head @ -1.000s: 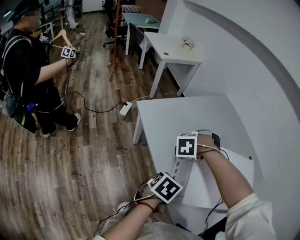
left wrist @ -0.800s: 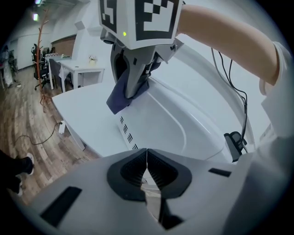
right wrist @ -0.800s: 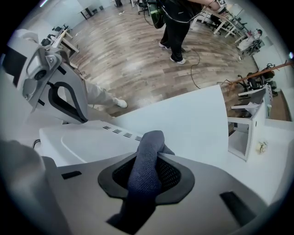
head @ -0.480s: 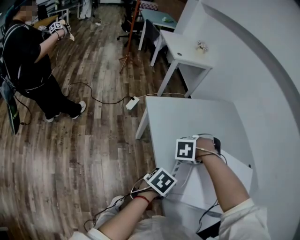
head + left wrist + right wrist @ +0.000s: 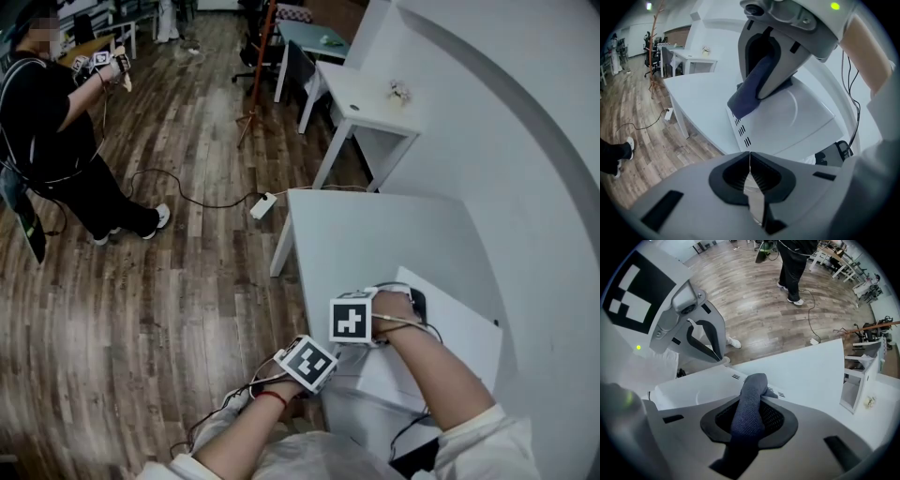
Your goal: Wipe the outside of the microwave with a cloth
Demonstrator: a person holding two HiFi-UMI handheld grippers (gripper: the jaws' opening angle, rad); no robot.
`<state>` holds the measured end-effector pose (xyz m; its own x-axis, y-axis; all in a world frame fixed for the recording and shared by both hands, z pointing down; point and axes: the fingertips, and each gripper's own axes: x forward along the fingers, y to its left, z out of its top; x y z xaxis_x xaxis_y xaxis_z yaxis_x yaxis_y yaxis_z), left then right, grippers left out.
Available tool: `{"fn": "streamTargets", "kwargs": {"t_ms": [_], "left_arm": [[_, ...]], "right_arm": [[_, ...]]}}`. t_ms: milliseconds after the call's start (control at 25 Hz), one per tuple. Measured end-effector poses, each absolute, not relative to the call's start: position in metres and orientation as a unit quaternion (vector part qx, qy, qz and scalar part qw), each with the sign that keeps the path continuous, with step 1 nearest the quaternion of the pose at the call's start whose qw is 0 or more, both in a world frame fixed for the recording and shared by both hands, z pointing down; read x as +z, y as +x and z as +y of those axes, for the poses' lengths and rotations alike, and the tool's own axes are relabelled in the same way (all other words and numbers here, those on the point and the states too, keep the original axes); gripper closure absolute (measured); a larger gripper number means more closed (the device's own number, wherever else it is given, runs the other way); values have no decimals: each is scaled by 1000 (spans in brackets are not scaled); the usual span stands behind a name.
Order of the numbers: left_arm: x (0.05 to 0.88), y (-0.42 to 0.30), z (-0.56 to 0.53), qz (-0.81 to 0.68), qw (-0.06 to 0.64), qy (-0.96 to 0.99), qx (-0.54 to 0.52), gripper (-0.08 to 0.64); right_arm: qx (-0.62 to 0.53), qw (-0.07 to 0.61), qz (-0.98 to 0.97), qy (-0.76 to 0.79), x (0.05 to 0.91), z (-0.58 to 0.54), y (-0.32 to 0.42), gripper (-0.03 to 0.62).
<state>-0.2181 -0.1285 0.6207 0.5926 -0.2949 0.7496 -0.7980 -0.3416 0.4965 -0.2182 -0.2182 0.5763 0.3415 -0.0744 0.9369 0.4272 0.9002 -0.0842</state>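
Observation:
The white microwave (image 5: 457,335) stands on a white table (image 5: 375,239) by the wall. My right gripper (image 5: 367,330) points steeply down over the microwave's top near its left edge, shut on a dark blue cloth (image 5: 749,411). The cloth's (image 5: 751,93) tip hangs from the right gripper (image 5: 765,77) onto the microwave top (image 5: 792,117) close to the vent slots (image 5: 742,135). My left gripper (image 5: 750,158) is shut with nothing in it, just off the microwave's (image 5: 701,386) near corner. From the right gripper view the left gripper (image 5: 704,344) hangs beside that corner, over the floor.
A person (image 5: 56,141) with grippers stands on the wooden floor at the far left. A power strip (image 5: 262,206) with a cable lies near the table leg. More white tables (image 5: 370,103) stand behind. The white wall (image 5: 506,141) runs along the right.
Both grippers have shifted left and nearer in the head view, the right one dragging the cloth across the microwave top. The left one has sunk a little. The far person moved.

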Motion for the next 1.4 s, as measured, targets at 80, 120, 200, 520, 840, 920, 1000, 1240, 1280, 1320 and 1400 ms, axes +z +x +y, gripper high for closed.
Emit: {"fn": "streamTargets", "kwargs": {"t_ms": [80, 120, 200, 520, 840, 920, 1000, 1240, 1280, 1320, 1400], "left_arm": [[624, -220, -120, -353, 456, 768, 279, 557], [625, -221, -115, -352, 460, 766, 279, 557], [630, -224, -110, -356, 464, 761, 280, 557], [642, -243, -87, -367, 470, 744, 303, 557], [643, -245, -77, -354, 483, 745, 294, 557], [643, -244, -80, -351, 482, 751, 284, 557], [645, -249, -84, -355, 479, 751, 284, 557], [645, -250, -89, -338, 494, 747, 290, 557], [645, -250, -92, -336, 494, 747, 292, 557], [645, -251, -95, -335, 493, 748, 293, 557], [646, -250, -100, -331, 491, 750, 296, 557]], "right_arm": [[-156, 803, -550, -166, 577, -205, -217, 497], [-157, 803, -550, -168, 577, -200, -217, 497], [-151, 803, -550, -175, 578, -188, -215, 497], [-151, 806, -538, -197, 578, -147, -215, 497], [-121, 806, -523, -251, 575, -103, -208, 497], [-104, 801, -525, -269, 574, -97, -209, 497], [-84, 798, -528, -277, 573, -98, -209, 497], [-61, 798, -533, -276, 571, -116, -212, 497], [-64, 799, -532, -272, 572, -122, -213, 497], [-65, 801, -531, -268, 572, -129, -214, 497], [-62, 804, -531, -260, 572, -141, -215, 497]]}}
